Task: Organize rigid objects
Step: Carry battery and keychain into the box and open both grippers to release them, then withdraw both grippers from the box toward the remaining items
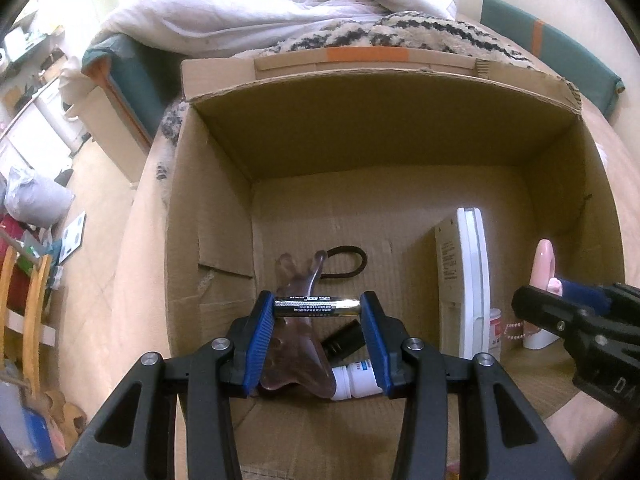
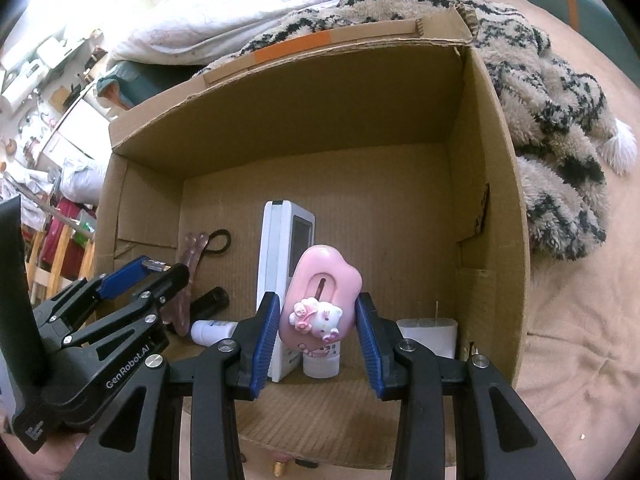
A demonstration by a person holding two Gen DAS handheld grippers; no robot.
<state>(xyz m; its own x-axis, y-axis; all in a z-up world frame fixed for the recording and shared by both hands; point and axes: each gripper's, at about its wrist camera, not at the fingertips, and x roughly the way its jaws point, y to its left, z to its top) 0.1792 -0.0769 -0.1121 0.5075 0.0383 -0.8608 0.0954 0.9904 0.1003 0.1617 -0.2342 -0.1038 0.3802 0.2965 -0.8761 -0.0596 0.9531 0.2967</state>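
A: Nearest, left claw (image 1: 318, 308) clamped endwise on a battery (image 1: 316, 306); right claw (image 2: 316, 320) pinching a pink cartoon-cat clip (image 2: 320, 300). Both held above the open cardboard box (image 1: 384, 136).

B: Below them?

A: Brown scraper (image 1: 298, 360), black tube (image 1: 344, 342), white bottle (image 1: 356, 376) on the box floor; hair tie (image 1: 344, 262) beyond; white device (image 2: 286, 264) upright mid-box.

B: Step in hand?

A: Probably dropping both off inside. Next: lower onto bare cardboard, clear of the upright device, then widen each claw.
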